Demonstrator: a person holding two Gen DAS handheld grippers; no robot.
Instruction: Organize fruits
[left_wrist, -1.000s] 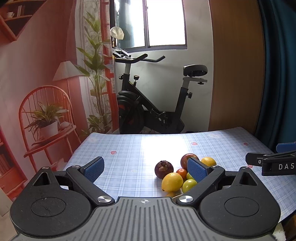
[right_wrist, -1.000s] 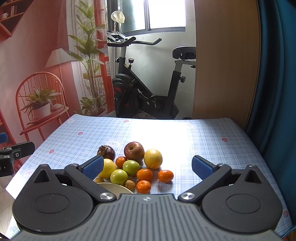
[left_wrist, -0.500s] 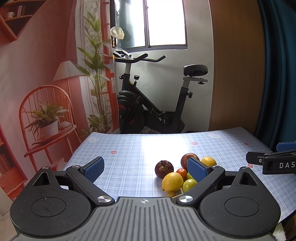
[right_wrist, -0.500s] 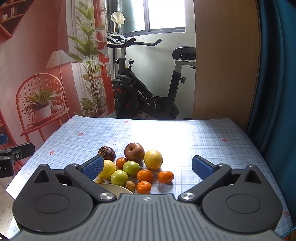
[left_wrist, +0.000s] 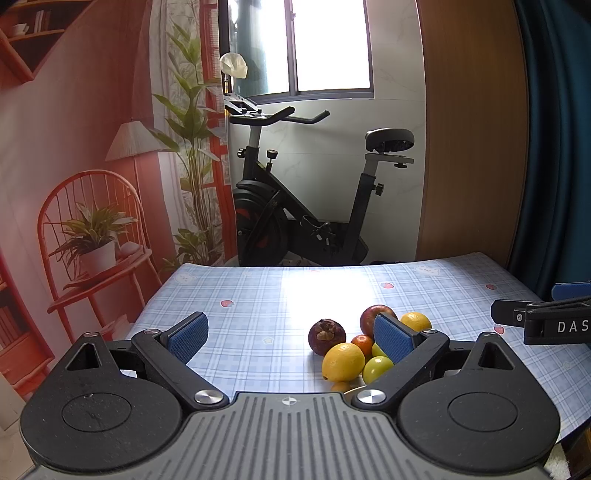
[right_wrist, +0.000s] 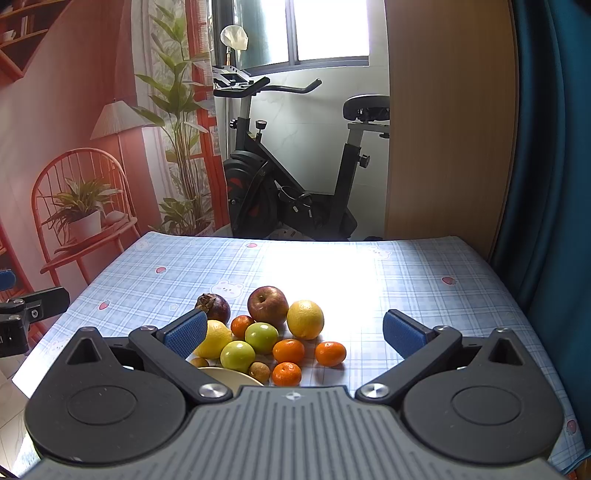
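A heap of fruit lies on the blue checked tablecloth (right_wrist: 406, 280): a red apple (right_wrist: 267, 305), a dark mangosteen (right_wrist: 213, 307), a lemon (right_wrist: 214, 339), a yellow orange (right_wrist: 305, 319), two green fruits (right_wrist: 260, 336), several tangerines (right_wrist: 330, 353) and a small brown fruit (right_wrist: 259, 371). A cream plate rim (right_wrist: 229, 373) shows just in front of the heap. My right gripper (right_wrist: 294, 331) is open and empty, above the near side of the heap. My left gripper (left_wrist: 290, 335) is open and empty, left of the heap; the lemon (left_wrist: 342, 362) and mangosteen (left_wrist: 326, 336) show near its right finger.
An exercise bike (right_wrist: 288, 184) stands beyond the table's far edge. A red chair with a potted plant (right_wrist: 81, 218) is at the left. A wooden panel (right_wrist: 447, 122) and a blue curtain (right_wrist: 550, 147) are at the right. The right gripper's finger (left_wrist: 543, 321) shows in the left wrist view.
The right gripper has drawn slightly nearer the fruit heap. The left gripper has barely moved. Both stay open.
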